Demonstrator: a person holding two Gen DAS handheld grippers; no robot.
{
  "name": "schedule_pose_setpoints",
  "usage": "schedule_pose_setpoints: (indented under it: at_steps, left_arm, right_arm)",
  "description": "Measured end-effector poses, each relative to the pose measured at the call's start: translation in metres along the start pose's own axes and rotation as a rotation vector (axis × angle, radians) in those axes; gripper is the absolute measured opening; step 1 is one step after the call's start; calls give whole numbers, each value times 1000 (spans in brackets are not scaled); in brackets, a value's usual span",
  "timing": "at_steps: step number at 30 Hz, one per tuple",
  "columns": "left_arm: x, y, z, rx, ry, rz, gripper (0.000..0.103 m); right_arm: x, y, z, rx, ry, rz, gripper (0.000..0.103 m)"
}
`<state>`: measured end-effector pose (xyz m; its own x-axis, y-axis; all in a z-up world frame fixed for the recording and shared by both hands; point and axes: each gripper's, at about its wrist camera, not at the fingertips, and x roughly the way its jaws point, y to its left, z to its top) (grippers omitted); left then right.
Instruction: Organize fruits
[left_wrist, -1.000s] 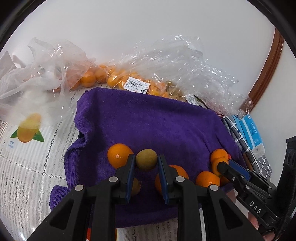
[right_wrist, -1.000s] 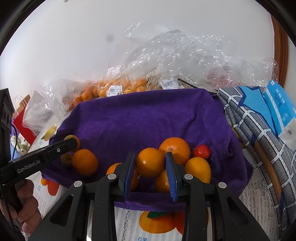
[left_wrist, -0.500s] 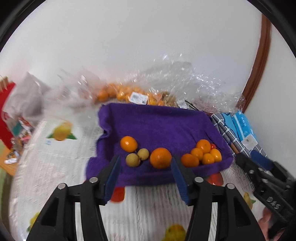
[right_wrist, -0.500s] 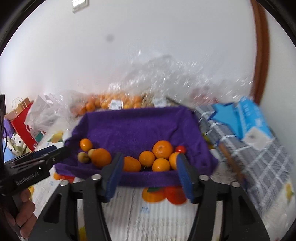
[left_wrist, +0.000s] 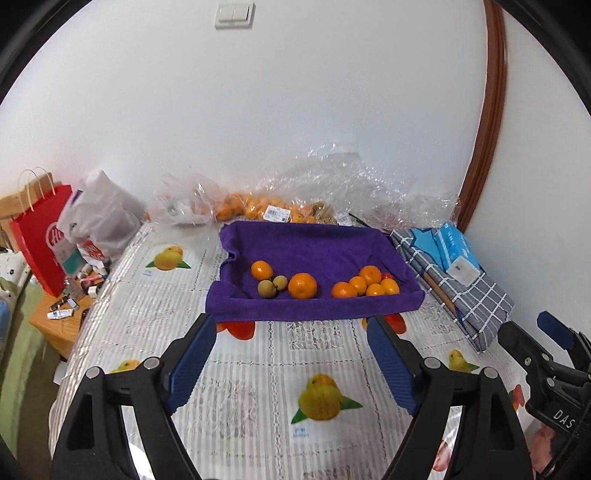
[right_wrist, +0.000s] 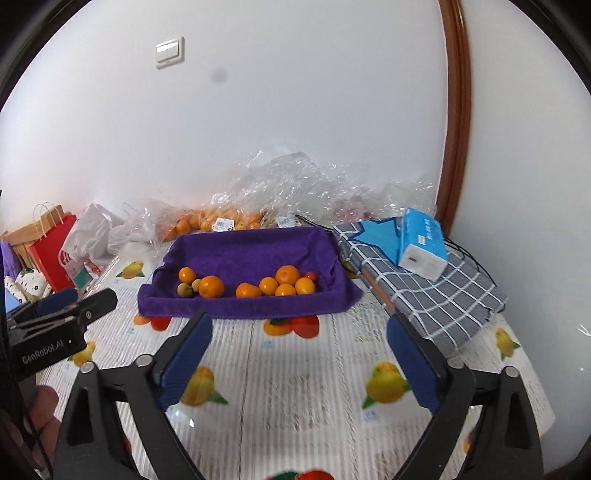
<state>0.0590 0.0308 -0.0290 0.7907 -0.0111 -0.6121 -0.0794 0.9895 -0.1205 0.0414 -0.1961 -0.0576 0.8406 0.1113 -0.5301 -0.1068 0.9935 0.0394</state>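
Note:
A purple towel-lined tray (left_wrist: 317, 247) (right_wrist: 255, 247) sits on the table by the wall. On its left lie two oranges (left_wrist: 302, 285) (right_wrist: 211, 286) and two small greenish-brown fruits (left_wrist: 266, 288) (right_wrist: 184, 290). On its right is a cluster of several oranges (left_wrist: 369, 282) (right_wrist: 286, 280) with a small red fruit (right_wrist: 311, 275). My left gripper (left_wrist: 291, 347) is open and empty, well short of the tray. My right gripper (right_wrist: 299, 343) is open and empty too, also back from the tray.
Clear plastic bags of oranges (left_wrist: 258, 208) (right_wrist: 218, 221) lie against the wall behind the tray. A folded grey checked cloth (right_wrist: 424, 295) with a blue tissue pack (right_wrist: 421, 240) lies to the right. A red paper bag (left_wrist: 40, 240) and clutter stand left. The tablecloth (left_wrist: 277, 369) has fruit prints.
Both grippers have let go of their fruit, opened wide and pulled back from the tray. The greenish fruit and the orange now lie in the tray.

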Motion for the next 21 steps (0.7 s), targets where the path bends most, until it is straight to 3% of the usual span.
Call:
schedule_pose_setpoints:
  at_steps: [9, 21]
  left_arm:
    - [-31, -15, -7, 28, -50, 18, 86]
    - [-32, -18, -10, 30, -49, 15, 86]
  right_arm:
    - [-24, -10, -12, 28, -5, -23, 99]
    - [-23, -9, -13, 23, 16, -31, 99]
